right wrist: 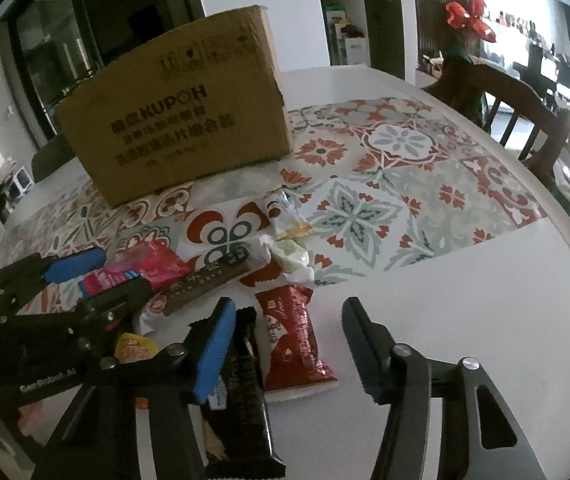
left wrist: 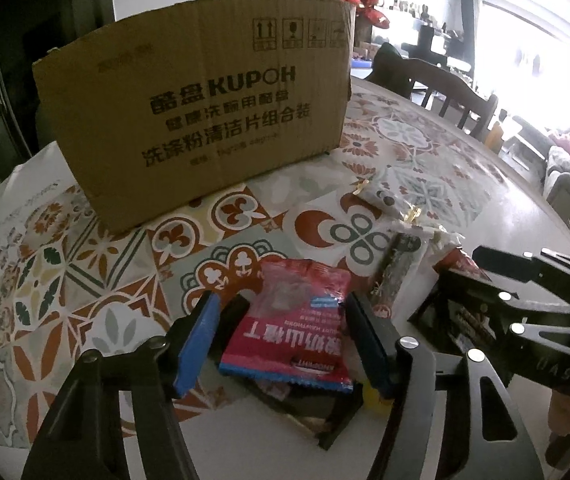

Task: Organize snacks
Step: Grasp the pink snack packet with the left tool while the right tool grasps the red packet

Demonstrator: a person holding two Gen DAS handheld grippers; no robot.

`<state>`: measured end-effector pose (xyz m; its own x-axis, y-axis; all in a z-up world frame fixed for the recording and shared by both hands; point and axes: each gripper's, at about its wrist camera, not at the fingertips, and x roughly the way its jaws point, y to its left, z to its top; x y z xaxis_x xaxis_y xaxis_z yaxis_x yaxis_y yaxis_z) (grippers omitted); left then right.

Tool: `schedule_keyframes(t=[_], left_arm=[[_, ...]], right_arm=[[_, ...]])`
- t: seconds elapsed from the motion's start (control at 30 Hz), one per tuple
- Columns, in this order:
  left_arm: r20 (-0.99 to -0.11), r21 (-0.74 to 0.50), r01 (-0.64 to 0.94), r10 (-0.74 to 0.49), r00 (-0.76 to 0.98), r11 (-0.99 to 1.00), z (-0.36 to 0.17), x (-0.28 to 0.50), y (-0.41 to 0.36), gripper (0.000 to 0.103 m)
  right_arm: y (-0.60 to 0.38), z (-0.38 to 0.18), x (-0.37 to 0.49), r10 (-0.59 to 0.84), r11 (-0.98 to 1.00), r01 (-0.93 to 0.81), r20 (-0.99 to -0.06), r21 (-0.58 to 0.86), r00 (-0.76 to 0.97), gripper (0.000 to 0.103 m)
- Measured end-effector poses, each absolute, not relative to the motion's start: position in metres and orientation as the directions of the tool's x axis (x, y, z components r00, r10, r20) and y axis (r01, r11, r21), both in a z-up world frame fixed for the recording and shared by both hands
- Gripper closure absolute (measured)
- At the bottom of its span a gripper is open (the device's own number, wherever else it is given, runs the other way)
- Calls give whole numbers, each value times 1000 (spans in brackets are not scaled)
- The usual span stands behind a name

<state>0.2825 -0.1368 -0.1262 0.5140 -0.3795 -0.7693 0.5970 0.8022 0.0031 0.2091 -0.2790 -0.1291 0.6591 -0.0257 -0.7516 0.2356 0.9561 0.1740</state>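
A pink-red snack packet [left wrist: 289, 328] lies flat on the patterned mat, on top of other wrappers. My left gripper [left wrist: 281, 298] straddles it, open; the right finger is at the packet's edge, and the blue pad [left wrist: 199, 336] stands a little off it. In the right wrist view, my right gripper [right wrist: 288, 304] is open over a dark red packet [right wrist: 295, 340] and a black bar [right wrist: 245, 392]. The bar lies beside the blue pad [right wrist: 215, 344], and the other finger is well apart. The cardboard box [left wrist: 193, 100] [right wrist: 177, 128] stands upright behind the snacks.
More snacks are scattered between grippers and box: a brown bar [right wrist: 205, 284], a pale green candy [right wrist: 293, 258], a clear gold-trimmed packet [right wrist: 289, 216] and a yellow packet [right wrist: 137, 348]. A wooden chair [right wrist: 525, 100] stands at the far right table edge.
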Motion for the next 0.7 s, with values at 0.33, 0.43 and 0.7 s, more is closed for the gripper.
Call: schedule_keyframes(t=[0.33,0.43,0.7], left_arm=[[-782,-3,589,-370,502,808,-133,282,-139,57],[-778,4,583,-363,513,813,-132,282,-140,58],[-743,29,562,-358,565,827,-112,268,-134,59]], right_arm=[[-276,-130,209,-12,962,212,-750,171,661,73],[-276,-129,209,-13,962,212,-750,170,662,77],[-277,-121,201,-10,959,214,-737,183,676,79]])
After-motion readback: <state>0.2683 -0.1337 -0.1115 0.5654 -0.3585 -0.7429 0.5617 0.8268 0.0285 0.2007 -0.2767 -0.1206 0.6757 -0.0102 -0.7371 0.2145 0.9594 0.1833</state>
